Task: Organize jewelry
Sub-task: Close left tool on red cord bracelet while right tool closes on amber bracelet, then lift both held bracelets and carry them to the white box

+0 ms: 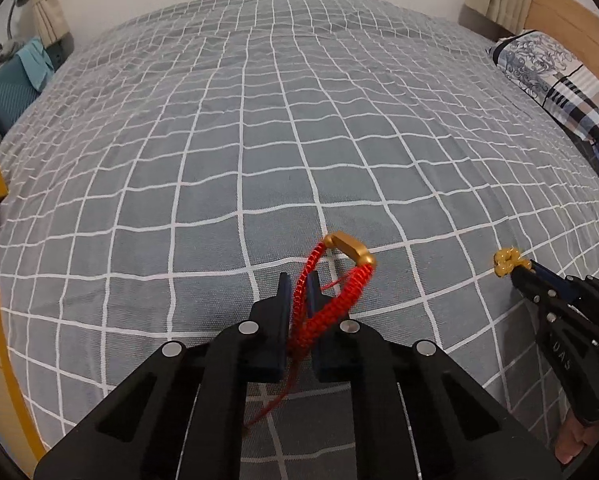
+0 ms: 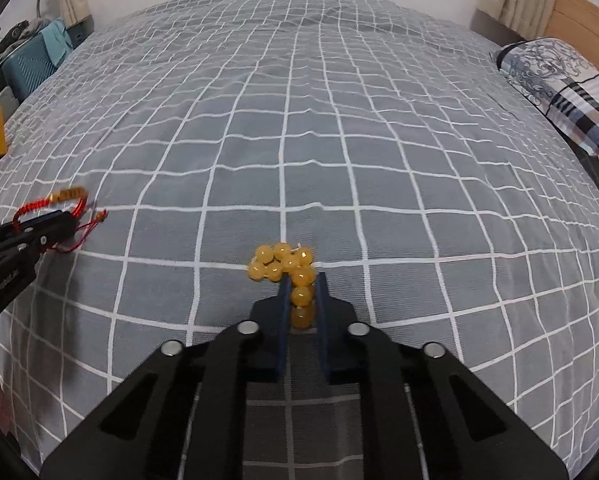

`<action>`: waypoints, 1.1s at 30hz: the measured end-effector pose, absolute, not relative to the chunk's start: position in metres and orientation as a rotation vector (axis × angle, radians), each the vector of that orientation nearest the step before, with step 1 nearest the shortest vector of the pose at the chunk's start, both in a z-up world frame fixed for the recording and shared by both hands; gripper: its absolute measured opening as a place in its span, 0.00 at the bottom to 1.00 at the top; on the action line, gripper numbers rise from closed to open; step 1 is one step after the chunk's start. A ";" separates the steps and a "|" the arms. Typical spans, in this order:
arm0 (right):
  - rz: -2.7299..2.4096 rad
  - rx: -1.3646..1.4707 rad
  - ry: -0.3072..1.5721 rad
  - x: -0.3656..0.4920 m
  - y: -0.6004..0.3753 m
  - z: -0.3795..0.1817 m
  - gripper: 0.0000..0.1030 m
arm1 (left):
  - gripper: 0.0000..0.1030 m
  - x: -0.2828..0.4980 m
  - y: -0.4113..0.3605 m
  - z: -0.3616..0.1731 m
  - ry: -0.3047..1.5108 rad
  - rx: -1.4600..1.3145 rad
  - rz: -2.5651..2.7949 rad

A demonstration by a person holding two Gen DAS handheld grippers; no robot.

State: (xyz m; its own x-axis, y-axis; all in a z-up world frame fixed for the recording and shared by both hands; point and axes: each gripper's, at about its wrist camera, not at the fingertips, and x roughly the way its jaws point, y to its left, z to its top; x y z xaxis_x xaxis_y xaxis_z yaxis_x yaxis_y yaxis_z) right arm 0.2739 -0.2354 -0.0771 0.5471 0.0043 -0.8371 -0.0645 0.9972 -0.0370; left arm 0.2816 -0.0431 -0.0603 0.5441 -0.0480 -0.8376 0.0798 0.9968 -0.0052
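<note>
With the left gripper [image 1: 299, 292] clamped on the red cord bracelet [image 1: 331, 300] and the right gripper [image 2: 302, 296] pinching the amber bead bracelet [image 2: 287, 266], both just above the checked bedspread [image 1: 259, 140], each should lift straight and slowly so loose ends clear it.

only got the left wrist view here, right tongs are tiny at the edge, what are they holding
Observer: The right tongs are shut on a yellow bead bracelet; two beads sit between the pads, and the rest bunch past the tips.
Operator: is the bunch resting on the bed
Observer: I cannot tell. In the right wrist view the bunch lies over the grey checked bedspread, but contact is unclear.
Operator: any loose ends on my red one
Observer: Yes. From the right wrist view, the red cord bracelet in the left tongs trails thin cord ends with small knots, hanging to the side of the tips.
</note>
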 end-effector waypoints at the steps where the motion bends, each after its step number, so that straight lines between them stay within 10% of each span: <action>1: 0.039 -0.061 0.988 0.274 -0.236 -0.076 0.09 | 0.06 0.281 -0.043 -0.059 0.987 0.035 -0.077; 33: -0.002 -0.004 0.804 0.254 -0.250 -0.016 0.09 | 0.05 0.258 -0.041 -0.009 0.900 0.006 -0.093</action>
